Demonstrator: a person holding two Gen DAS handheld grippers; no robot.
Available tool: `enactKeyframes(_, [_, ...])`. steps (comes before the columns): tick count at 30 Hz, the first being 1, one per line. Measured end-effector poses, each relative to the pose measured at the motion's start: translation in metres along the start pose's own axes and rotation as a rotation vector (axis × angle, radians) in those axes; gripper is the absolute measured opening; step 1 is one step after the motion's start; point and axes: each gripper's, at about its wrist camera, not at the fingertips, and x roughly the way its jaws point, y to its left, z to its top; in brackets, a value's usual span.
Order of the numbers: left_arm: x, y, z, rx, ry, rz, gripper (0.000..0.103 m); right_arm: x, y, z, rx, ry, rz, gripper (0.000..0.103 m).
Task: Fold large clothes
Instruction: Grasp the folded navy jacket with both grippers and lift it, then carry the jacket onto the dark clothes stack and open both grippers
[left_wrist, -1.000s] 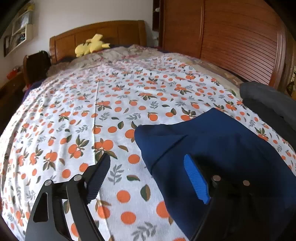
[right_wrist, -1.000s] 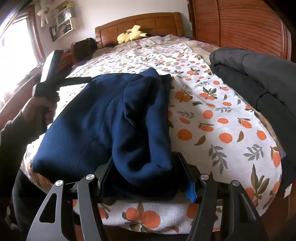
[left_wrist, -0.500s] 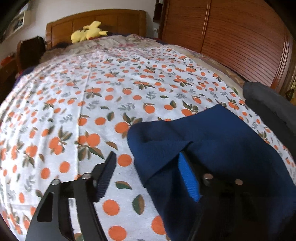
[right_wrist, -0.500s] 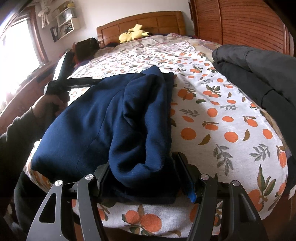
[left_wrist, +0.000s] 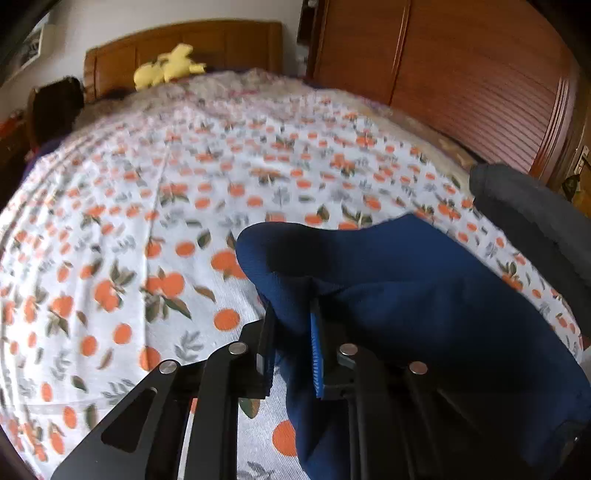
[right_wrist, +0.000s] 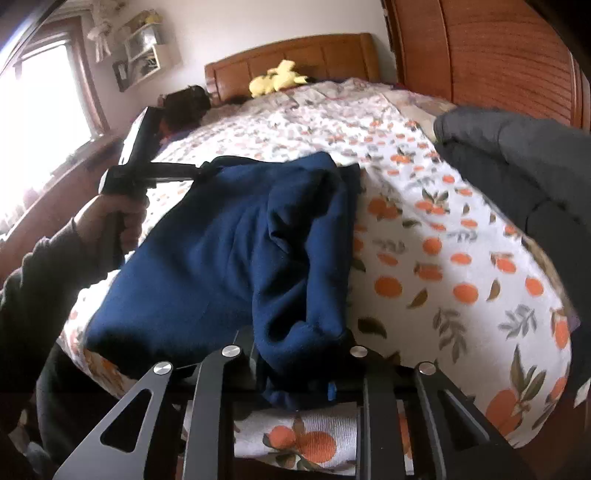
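A navy blue garment (right_wrist: 221, 251) lies partly folded near the foot of a bed with an orange-print sheet (left_wrist: 155, 229). In the left wrist view my left gripper (left_wrist: 291, 332) has its jaws closing on the garment's (left_wrist: 406, 295) far-left corner, and the cloth is pinched between the pads. The right wrist view shows that left gripper (right_wrist: 147, 166) held by a hand (right_wrist: 118, 218) at the garment's far corner. My right gripper (right_wrist: 299, 362) is closing its jaws on a thick folded bunch of the garment at the bed's near edge; its fingertips are mostly hidden by the cloth.
A dark grey garment (right_wrist: 517, 173) lies on the bed's right side, also in the left wrist view as a dark grey garment (left_wrist: 535, 229). A yellow plush toy (left_wrist: 166, 70) sits by the wooden headboard (right_wrist: 295, 55). A wooden wardrobe (left_wrist: 461, 74) stands on the right.
Both grippers' jaws have narrowed from wide apart to pinching the navy cloth. The left gripper shifted right onto the garment's corner, which now bunches up between its pads.
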Motion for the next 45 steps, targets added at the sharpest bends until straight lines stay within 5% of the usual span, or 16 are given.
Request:
enactKeyframes(12, [-0.101,-0.066,0.061,0.037,-0.239,0.038,0.015,-0.052,-0.029,0.063,-0.08,-0.167,-0.036,0.017])
enactKeyframes(25, [-0.139,-0.218,0.162,0.136,-0.409,-0.009,0.015,-0.16,-0.126,0.133,-0.142,-0.321,-0.186,0.016])
enactKeyframes(33, [-0.118,-0.323,0.201,0.201,-0.429,-0.114,0.015,-0.21,-0.184,0.145,-0.139,-0.333,-0.319,0.016])
enactKeyframes(41, [-0.06,-0.391,0.216,0.266,-0.343,-0.199,0.016,-0.227,-0.23,0.131,-0.078,-0.309,-0.391,0.016])
enactKeyframes(43, [-0.042,-0.403,0.215,0.301,-0.306,-0.194,0.019,-0.226,-0.237,0.128,-0.067,-0.304,-0.397,0.016])
enactKeyframes(45, [-0.016,-0.419,0.21,0.359,-0.242,-0.163,0.033,-0.219,-0.251,0.123,-0.039,-0.277,-0.411,0.019])
